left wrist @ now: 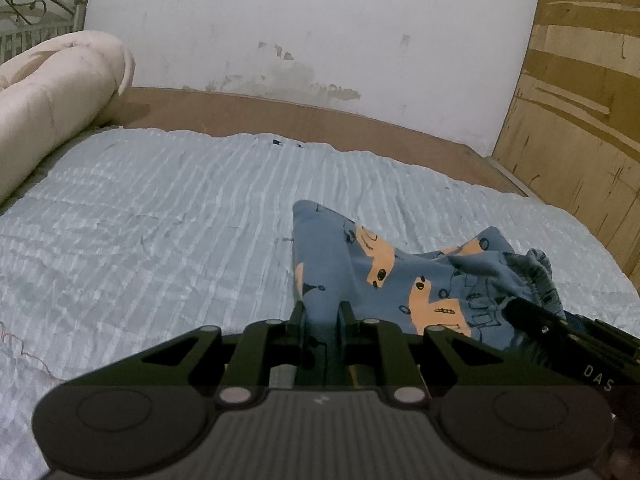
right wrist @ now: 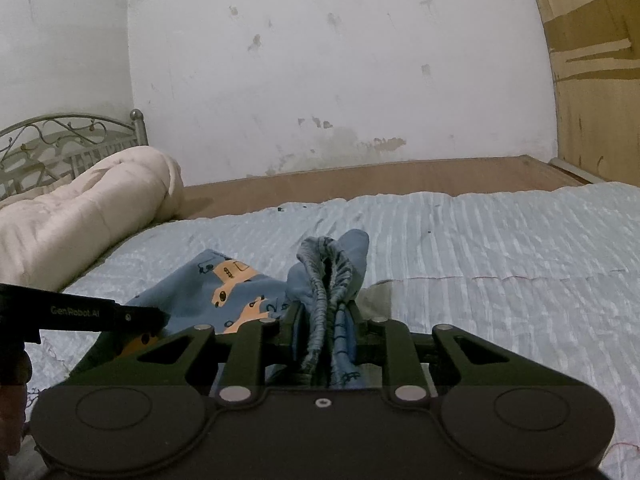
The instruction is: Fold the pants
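Blue pants (left wrist: 400, 280) printed with orange shapes lie bunched on the pale blue bedspread (left wrist: 160, 220). My left gripper (left wrist: 322, 312) is shut on a fold of the blue cloth, which stands up between its fingers. In the right wrist view my right gripper (right wrist: 326, 312) is shut on the gathered elastic waistband (right wrist: 326, 268), which rises out of the jaws. The rest of the pants (right wrist: 224, 288) spreads to its left. The right gripper's finger (left wrist: 532, 316) shows at the right in the left wrist view. The left gripper's finger (right wrist: 140, 316) shows at the left in the right wrist view.
A rolled cream quilt (left wrist: 52, 108) lies at the left end of the bed before a metal headboard (right wrist: 60, 140). A brown bed frame edge (left wrist: 280, 116) runs along the stained white wall (left wrist: 320, 32). A wooden panel (left wrist: 580, 120) stands at the right.
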`<action>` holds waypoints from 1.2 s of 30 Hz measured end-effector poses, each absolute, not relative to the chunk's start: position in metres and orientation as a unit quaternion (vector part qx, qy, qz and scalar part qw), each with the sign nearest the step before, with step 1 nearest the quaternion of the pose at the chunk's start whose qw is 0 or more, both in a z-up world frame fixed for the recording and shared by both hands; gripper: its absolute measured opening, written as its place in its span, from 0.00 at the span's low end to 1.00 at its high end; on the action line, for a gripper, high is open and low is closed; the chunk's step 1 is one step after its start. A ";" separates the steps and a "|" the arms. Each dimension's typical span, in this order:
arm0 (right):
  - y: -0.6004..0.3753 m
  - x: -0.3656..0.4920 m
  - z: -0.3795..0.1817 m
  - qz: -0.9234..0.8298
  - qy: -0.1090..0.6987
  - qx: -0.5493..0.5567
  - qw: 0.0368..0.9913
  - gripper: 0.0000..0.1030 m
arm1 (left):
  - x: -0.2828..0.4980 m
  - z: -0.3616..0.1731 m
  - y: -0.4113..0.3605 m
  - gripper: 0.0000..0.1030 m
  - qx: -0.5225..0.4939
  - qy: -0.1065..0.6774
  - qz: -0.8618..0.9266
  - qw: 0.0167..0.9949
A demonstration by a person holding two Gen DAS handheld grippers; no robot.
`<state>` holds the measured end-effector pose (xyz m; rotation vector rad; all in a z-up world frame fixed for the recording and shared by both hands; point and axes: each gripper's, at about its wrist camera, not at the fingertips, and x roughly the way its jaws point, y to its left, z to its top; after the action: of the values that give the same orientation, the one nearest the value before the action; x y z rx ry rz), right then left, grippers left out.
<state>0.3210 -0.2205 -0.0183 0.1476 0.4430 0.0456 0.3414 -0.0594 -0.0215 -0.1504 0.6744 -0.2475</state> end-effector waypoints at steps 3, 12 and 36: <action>-0.222 0.321 -0.019 0.022 0.221 0.073 0.972 0.23 | 0.343 -0.021 -0.059 0.17 -0.074 0.333 -0.122 0.932; -0.229 0.315 -0.018 0.007 0.215 0.081 0.973 0.47 | 0.335 -0.018 -0.047 0.55 -0.087 0.333 -0.103 0.933; -0.213 0.237 0.021 0.005 0.146 0.067 0.987 0.99 | 0.257 0.023 -0.023 0.99 -0.067 0.248 -0.082 0.963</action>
<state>0.2375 -0.2127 0.0214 0.1341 0.2936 0.0101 0.2572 -0.0232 0.0233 -0.1358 0.5024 -0.1660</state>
